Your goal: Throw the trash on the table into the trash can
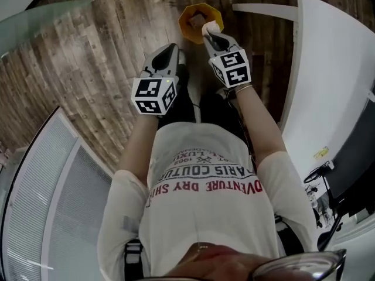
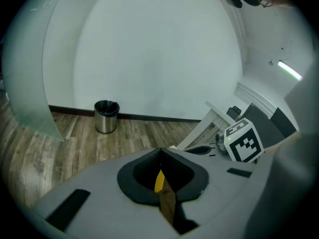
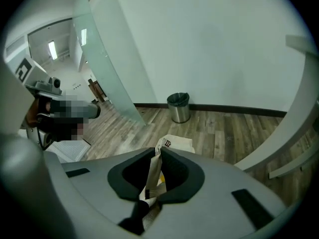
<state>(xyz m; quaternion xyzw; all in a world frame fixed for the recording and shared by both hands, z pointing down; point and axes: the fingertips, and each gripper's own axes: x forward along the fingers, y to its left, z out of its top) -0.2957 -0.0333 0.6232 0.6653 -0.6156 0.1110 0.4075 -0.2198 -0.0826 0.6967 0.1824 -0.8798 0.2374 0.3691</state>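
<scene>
Evidently, the right gripper (image 3: pixel 159 152) had its jaws pinched tight on a crumpled paper wrapper (image 3: pixel 174 141) held over an orange bin (image 1: pixel 188 17) on the wood floor (image 1: pixel 105 51), while the left gripper (image 2: pixel 161 152) beside it had its jaws together with nothing between them.

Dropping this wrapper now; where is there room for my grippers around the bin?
Free: wood floor left of the yellow bin, toward the glass panel. Crowded: the white table just right of the right gripper, the left gripper just left of it.
</scene>
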